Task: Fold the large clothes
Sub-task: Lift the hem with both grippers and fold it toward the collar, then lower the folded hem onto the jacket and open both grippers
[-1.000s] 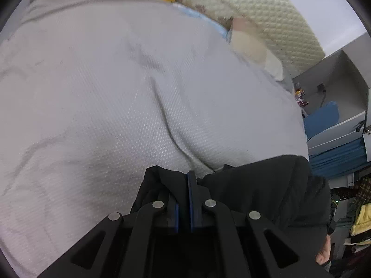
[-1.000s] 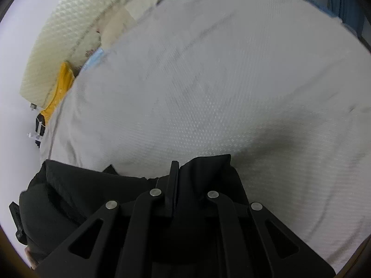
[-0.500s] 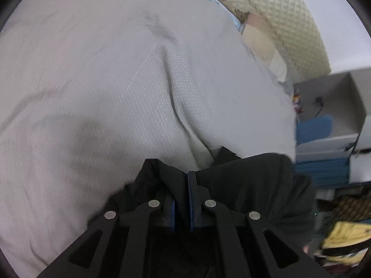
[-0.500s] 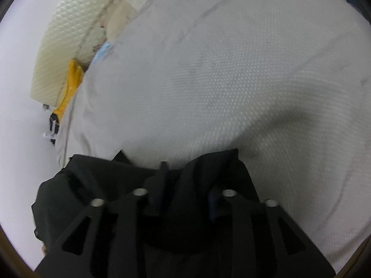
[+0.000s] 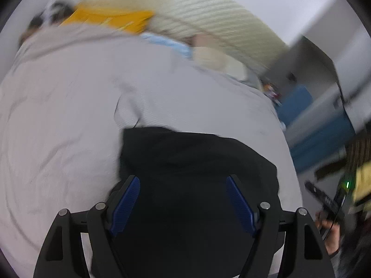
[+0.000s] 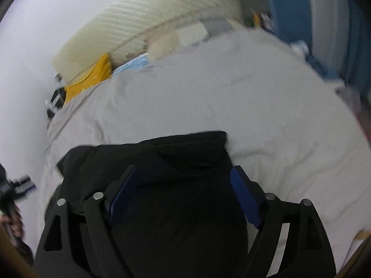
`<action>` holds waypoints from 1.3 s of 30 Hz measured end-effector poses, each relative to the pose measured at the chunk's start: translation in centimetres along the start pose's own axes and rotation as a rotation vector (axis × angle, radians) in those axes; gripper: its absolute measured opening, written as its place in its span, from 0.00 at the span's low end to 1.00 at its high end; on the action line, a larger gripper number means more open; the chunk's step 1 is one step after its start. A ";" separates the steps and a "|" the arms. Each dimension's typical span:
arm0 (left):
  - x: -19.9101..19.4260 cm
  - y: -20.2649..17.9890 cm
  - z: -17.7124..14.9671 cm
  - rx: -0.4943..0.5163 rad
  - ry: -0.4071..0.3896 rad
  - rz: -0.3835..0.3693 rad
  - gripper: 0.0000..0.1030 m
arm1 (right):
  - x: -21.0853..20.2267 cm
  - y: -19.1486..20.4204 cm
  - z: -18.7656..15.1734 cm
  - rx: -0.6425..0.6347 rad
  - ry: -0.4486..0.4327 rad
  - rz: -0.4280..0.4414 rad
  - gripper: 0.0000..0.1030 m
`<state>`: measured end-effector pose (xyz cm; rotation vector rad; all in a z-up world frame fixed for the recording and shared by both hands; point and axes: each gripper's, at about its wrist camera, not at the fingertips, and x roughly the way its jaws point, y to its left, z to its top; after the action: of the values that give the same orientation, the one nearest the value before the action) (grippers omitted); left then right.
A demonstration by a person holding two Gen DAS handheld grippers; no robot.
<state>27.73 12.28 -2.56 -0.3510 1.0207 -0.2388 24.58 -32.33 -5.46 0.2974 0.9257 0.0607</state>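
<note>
- Now the black garment (image 5: 197, 162) lies bunched on the bed (image 5: 69, 115), below the yellow pillow (image 5: 109, 19).
- Left claw (image 5: 183, 199) and right claw (image 6: 183, 190) both hang spread, gripping nothing.
- Seemingly one fold laid; tidying and more folds remain.

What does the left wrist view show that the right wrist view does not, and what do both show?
Only the left wrist view shows a grey shelf unit and a yellow cloth at the right edge. Only the right wrist view shows a hand at its left edge. Both show an open tool, left and right, over the black garment on the grey bedcover, with a yellow cushion and cream headboard behind.
</note>
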 end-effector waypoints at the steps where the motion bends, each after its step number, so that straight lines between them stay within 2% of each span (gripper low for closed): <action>1: 0.4 -1.2 -0.2 0.037 0.001 0.008 0.74 | 0.1 1.7 -0.4 -0.037 -0.020 -0.008 0.79; 5: 3.6 -6.2 -2.1 0.187 -0.042 0.039 0.74 | 1.6 7.1 -3.4 -0.142 -0.089 0.020 0.82; 7: 6.1 -8.0 -3.2 0.249 -0.047 0.054 0.74 | 3.3 8.7 -4.7 -0.156 -0.088 0.013 0.83; 10: 9.8 -9.2 -4.0 0.298 -0.054 0.138 0.74 | 6.4 10.8 -6.3 -0.202 -0.080 -0.012 0.83; 12: 11.5 -9.4 -4.2 0.319 -0.052 0.162 0.74 | 7.9 11.6 -7.5 -0.219 -0.082 -0.035 0.83; 14: 12.5 -9.0 -4.3 0.314 -0.071 0.165 0.74 | 8.5 11.3 -7.8 -0.213 -0.087 -0.043 0.85; 15: 12.9 -8.9 -4.3 0.312 -0.080 0.165 0.75 | 8.8 11.0 -8.3 -0.203 -0.074 -0.049 0.89; 19: 14.5 -8.6 -5.5 0.335 -0.111 0.202 0.79 | 9.1 7.6 -9.2 -0.149 -0.035 0.000 0.99; 22: 15.3 -9.0 -6.1 0.360 -0.143 0.225 0.80 | 10.2 6.8 -8.8 -0.117 -0.032 0.025 1.00; 24: 15.6 -8.5 -6.6 0.354 -0.163 0.211 0.81 | 10.2 7.2 -9.5 -0.129 -0.043 0.017 1.00; 31: 17.0 -6.9 -6.2 0.323 -0.151 0.168 0.83 | 10.8 7.3 -8.9 -0.160 -0.092 -0.023 1.00; 39: 18.3 -6.8 -6.5 0.328 -0.184 0.204 0.83 | 12.8 7.9 -8.0 -0.195 -0.162 -0.060 1.00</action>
<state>31.13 -1.57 -17.35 0.0297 0.8117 -0.1816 26.53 -20.71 -17.70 0.0921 0.7610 0.0700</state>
